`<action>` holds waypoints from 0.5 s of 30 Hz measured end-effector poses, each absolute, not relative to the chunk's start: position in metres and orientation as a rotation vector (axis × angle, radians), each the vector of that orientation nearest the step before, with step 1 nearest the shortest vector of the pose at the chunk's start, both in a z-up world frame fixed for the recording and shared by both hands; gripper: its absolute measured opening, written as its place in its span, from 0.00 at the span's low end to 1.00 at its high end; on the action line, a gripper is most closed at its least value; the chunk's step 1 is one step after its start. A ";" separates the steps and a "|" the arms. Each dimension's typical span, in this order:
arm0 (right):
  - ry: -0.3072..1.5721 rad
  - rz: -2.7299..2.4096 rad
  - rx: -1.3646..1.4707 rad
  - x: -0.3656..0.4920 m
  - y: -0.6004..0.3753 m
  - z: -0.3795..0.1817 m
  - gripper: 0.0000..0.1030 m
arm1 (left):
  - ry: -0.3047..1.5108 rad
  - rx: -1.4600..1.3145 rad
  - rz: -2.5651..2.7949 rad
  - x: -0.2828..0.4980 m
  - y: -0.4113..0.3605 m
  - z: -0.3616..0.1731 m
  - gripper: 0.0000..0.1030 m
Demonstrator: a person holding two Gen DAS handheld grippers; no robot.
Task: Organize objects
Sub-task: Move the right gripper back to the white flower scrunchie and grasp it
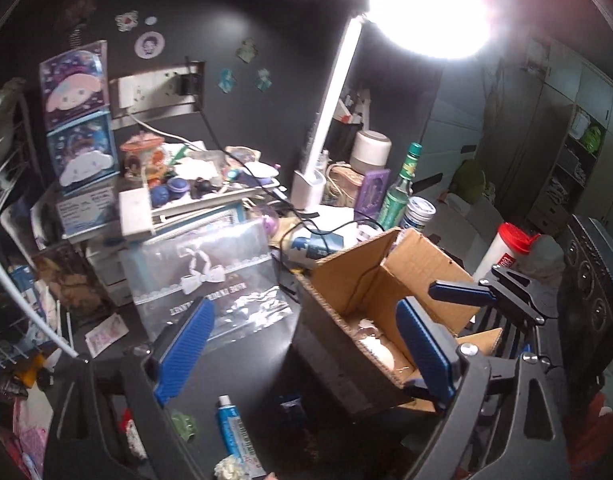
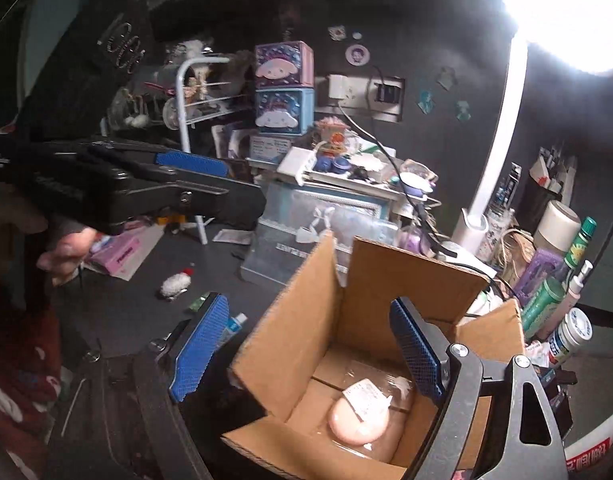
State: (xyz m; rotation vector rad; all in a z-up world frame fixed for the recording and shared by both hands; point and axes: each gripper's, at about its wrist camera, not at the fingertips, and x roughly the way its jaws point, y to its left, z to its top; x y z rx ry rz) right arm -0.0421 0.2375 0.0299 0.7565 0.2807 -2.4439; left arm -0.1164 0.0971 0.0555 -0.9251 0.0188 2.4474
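Observation:
An open cardboard box stands on the dark desk, and a pale round wrapped item lies on its floor. My right gripper hangs open over the box, with one pad outside the left wall and one inside. My left gripper is open and empty to the left of the box, near its left wall. A blue-and-white tube, a green clip and a white fuzzy toy lie on the desk. One of the right gripper's fingers reaches over the box's far side.
A clear bag with a white bow leans on stacked boxes behind. A lit white desk lamp, a green bottle and a red-lidded shaker crowd the right. A wire rack stands left. A person's hand holds the left gripper.

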 end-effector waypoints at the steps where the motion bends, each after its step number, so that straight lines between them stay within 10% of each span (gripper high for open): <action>1: 0.284 -2.423 0.739 -0.037 0.229 0.031 0.78 | 0.006 -0.919 2.479 -0.113 0.084 0.054 0.88; 15: 0.411 -2.002 0.816 -0.009 0.096 -0.057 0.78 | -0.001 -1.016 2.781 -0.061 -0.032 -0.036 0.88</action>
